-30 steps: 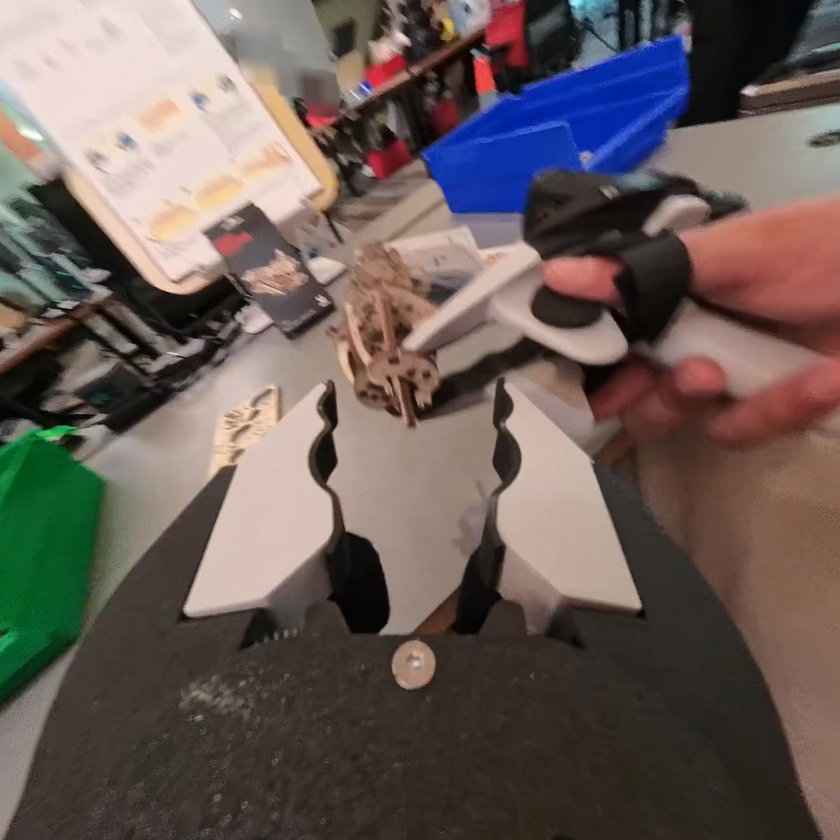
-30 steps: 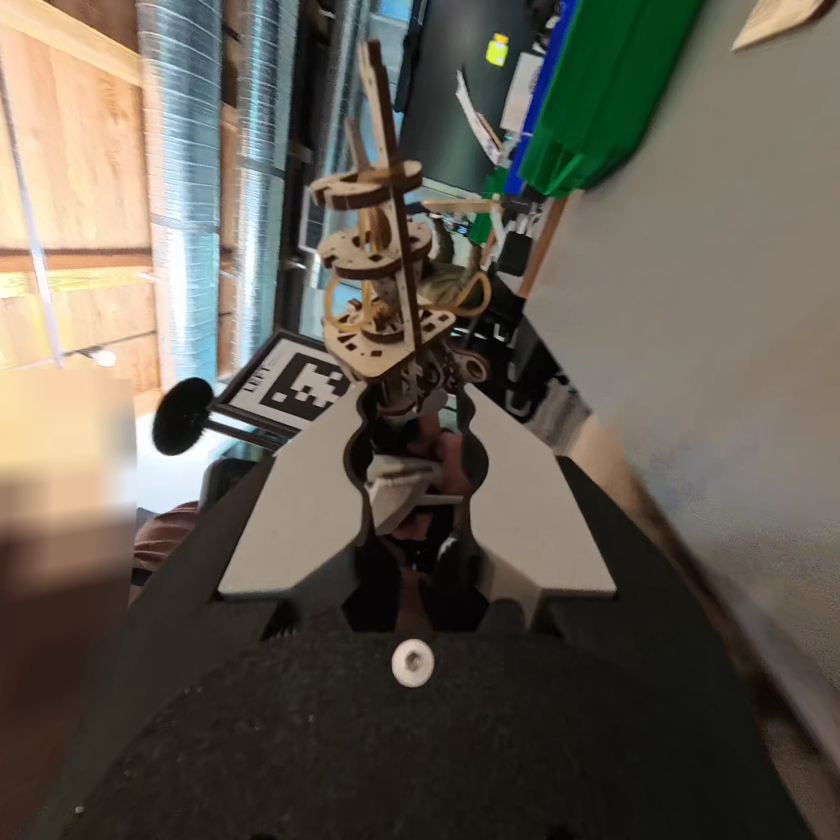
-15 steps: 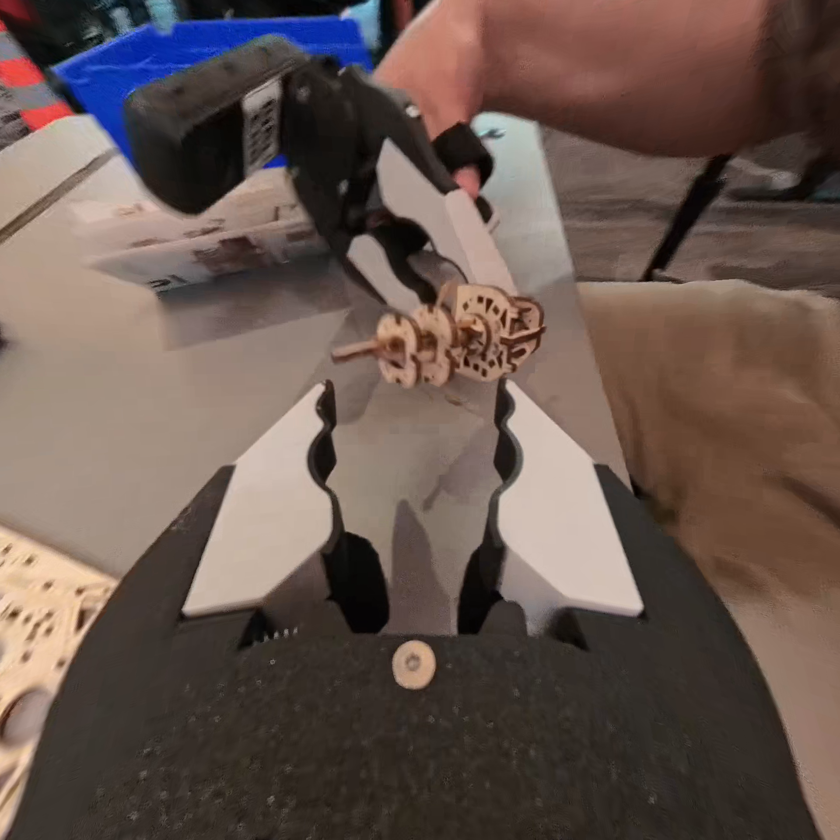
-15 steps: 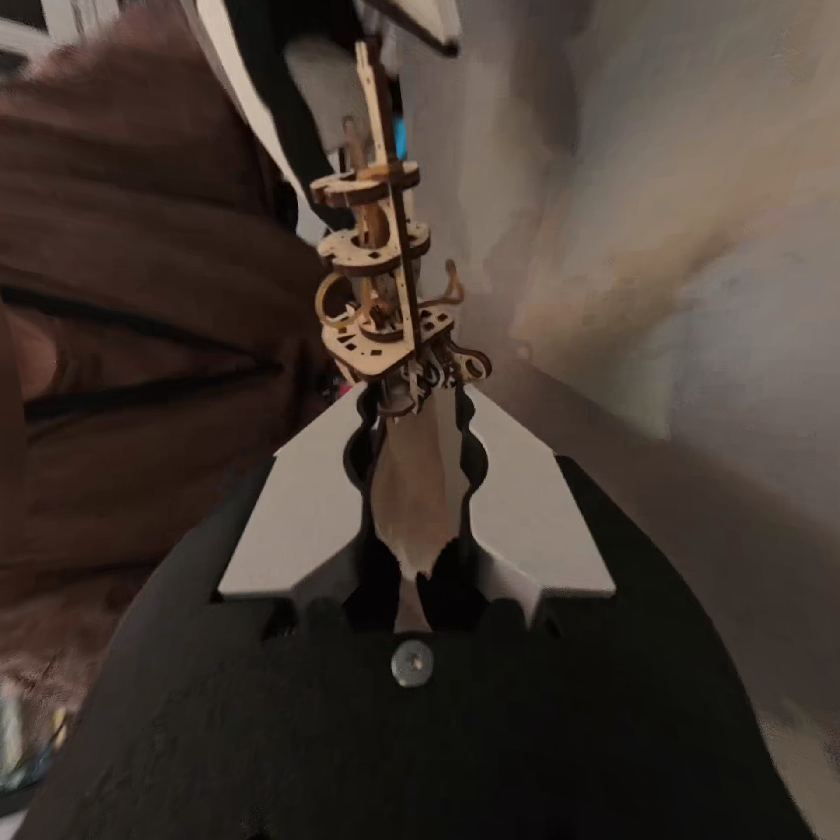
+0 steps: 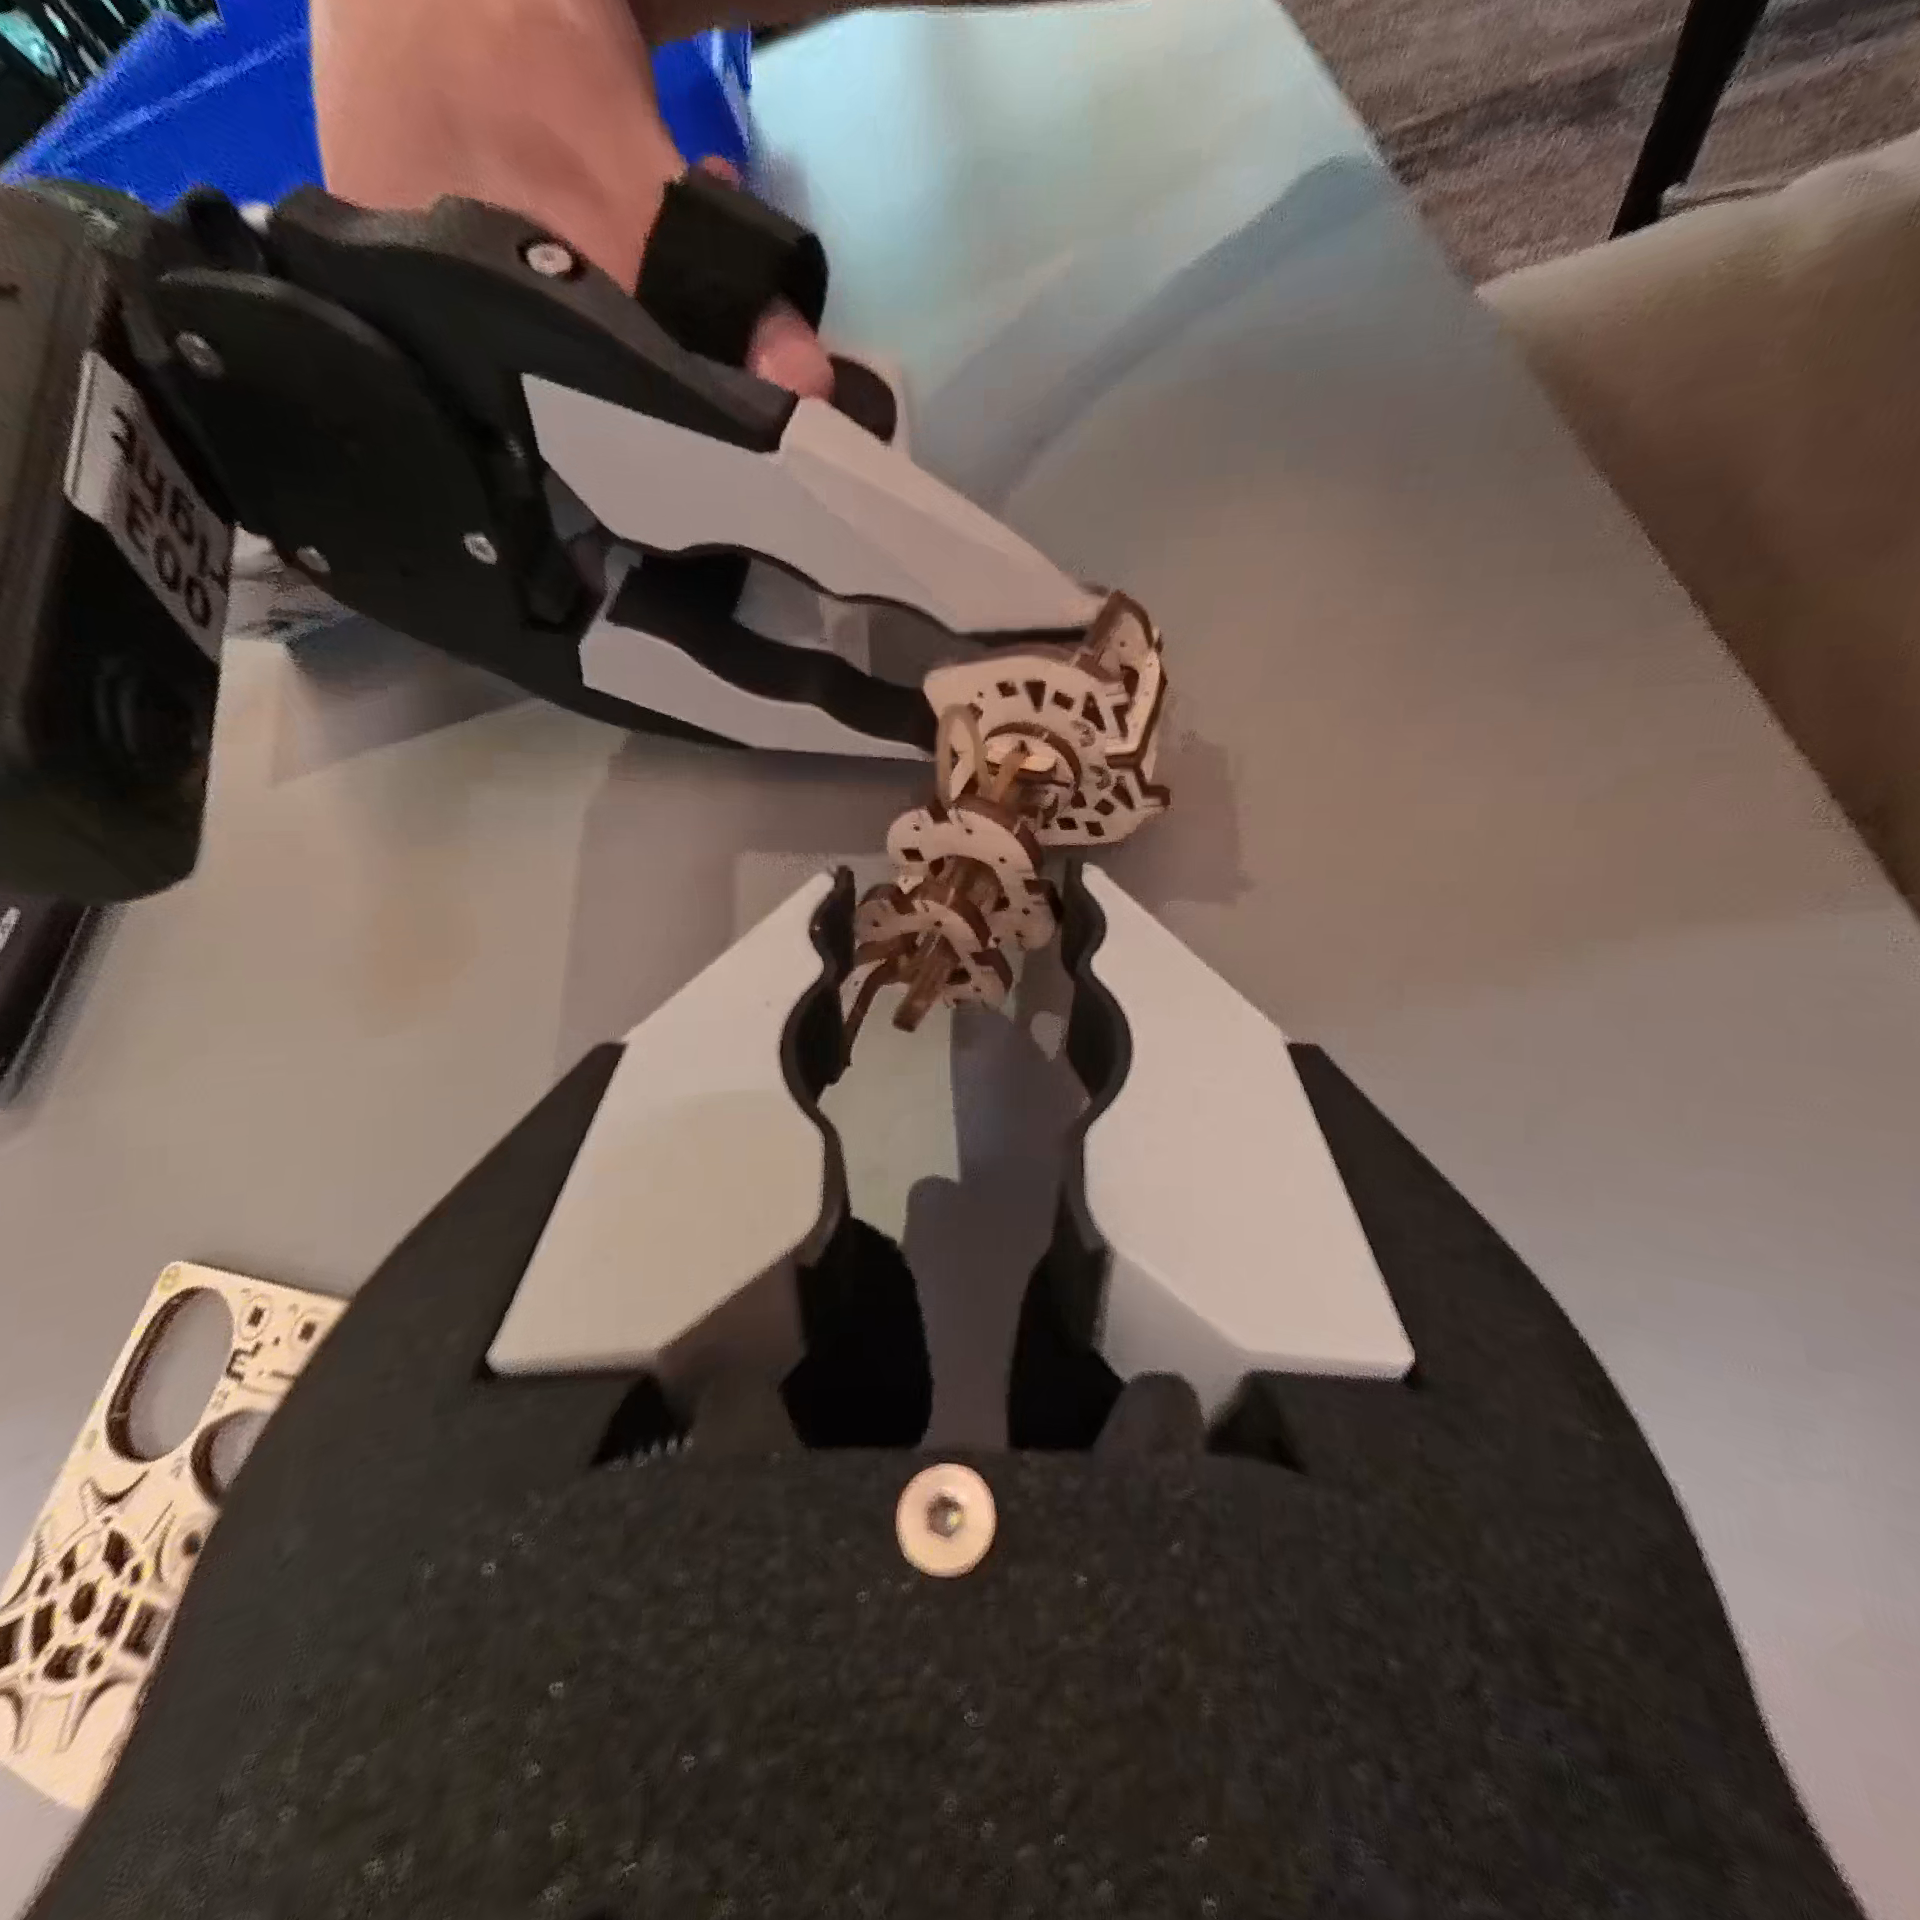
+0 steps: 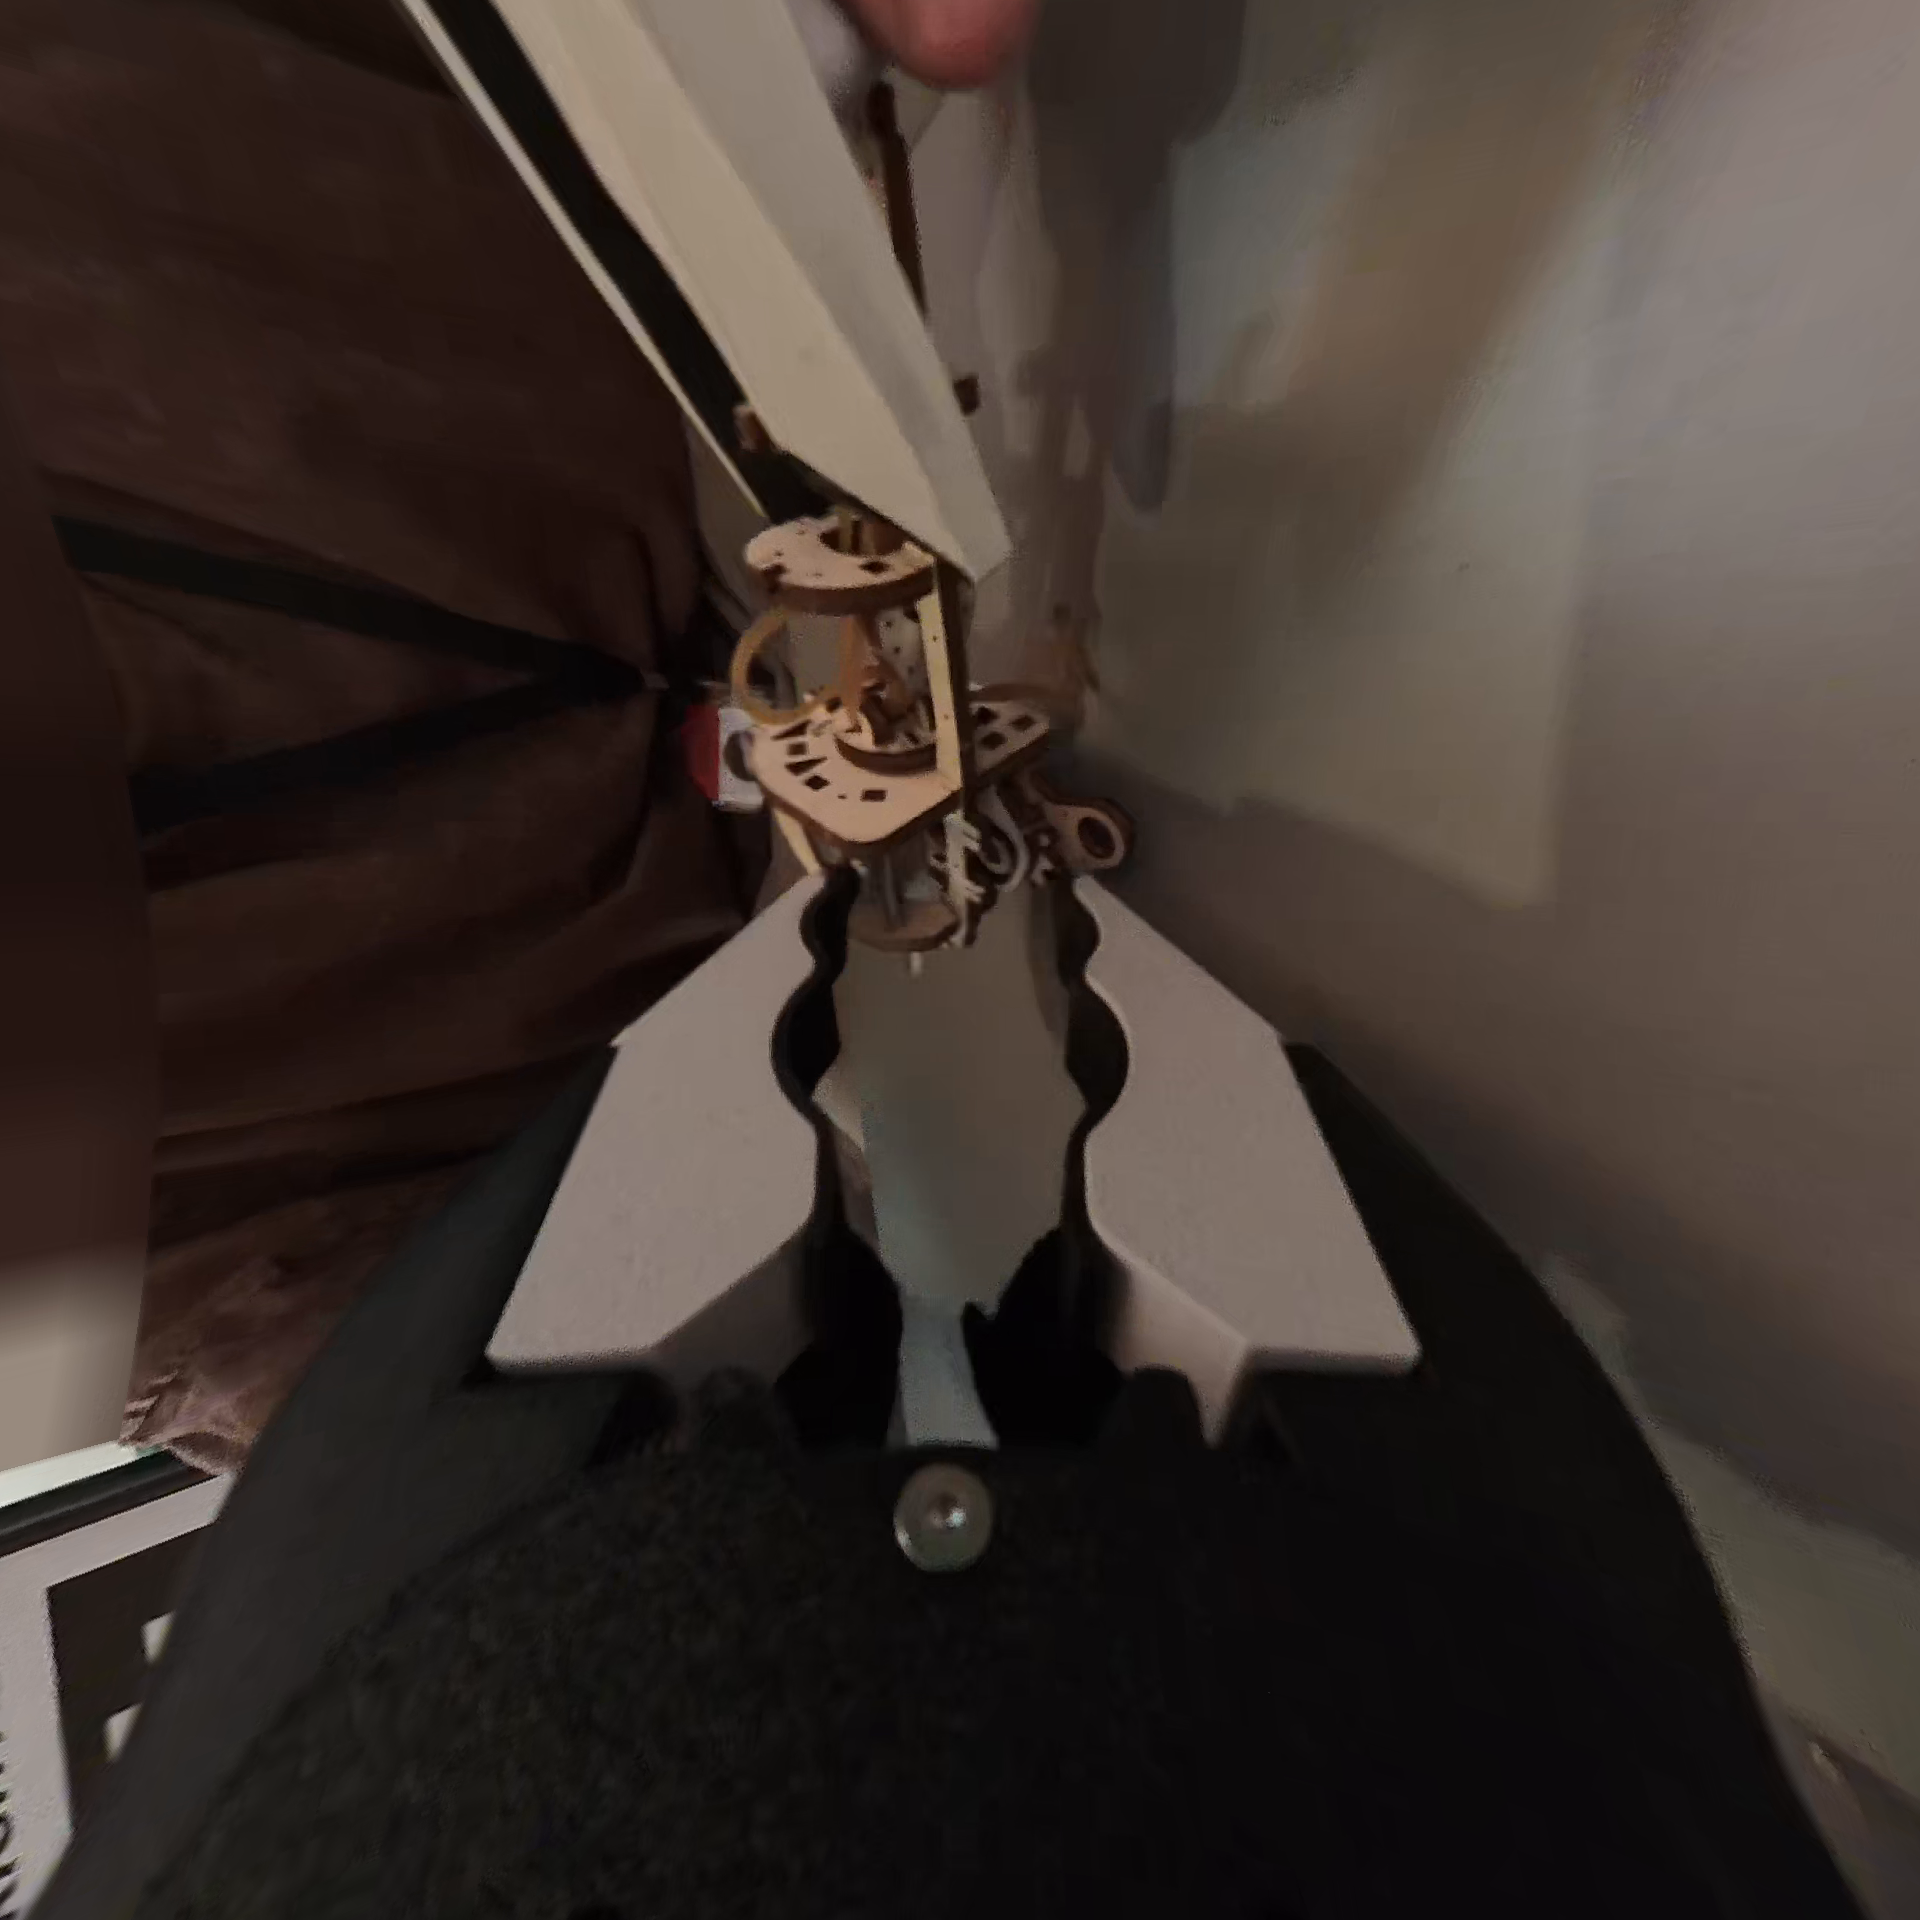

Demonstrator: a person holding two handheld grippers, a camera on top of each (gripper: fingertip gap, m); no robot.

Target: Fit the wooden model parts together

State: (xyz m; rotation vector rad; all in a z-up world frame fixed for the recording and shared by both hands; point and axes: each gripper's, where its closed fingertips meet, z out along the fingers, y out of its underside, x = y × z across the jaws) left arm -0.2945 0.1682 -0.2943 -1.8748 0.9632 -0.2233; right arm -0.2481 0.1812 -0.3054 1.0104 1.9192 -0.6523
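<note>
The right claw [image 5: 1049,675] grips the wooden model [image 5: 1023,790] above the grey surface [image 5: 1455,935]; the left claw [image 5: 951,914], half open, brackets its near end.

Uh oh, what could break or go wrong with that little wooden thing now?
1. The model is thin fretwork held only at one end by the right gripper; a hard squeeze might snap it.
2. Its free end sits between the open left gripper fingers; closing off-centre could bend the discs.

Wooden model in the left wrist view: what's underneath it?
Grey table, shadowed by the wooden model. The right gripper, jaws clamped, hides its far end.
</note>
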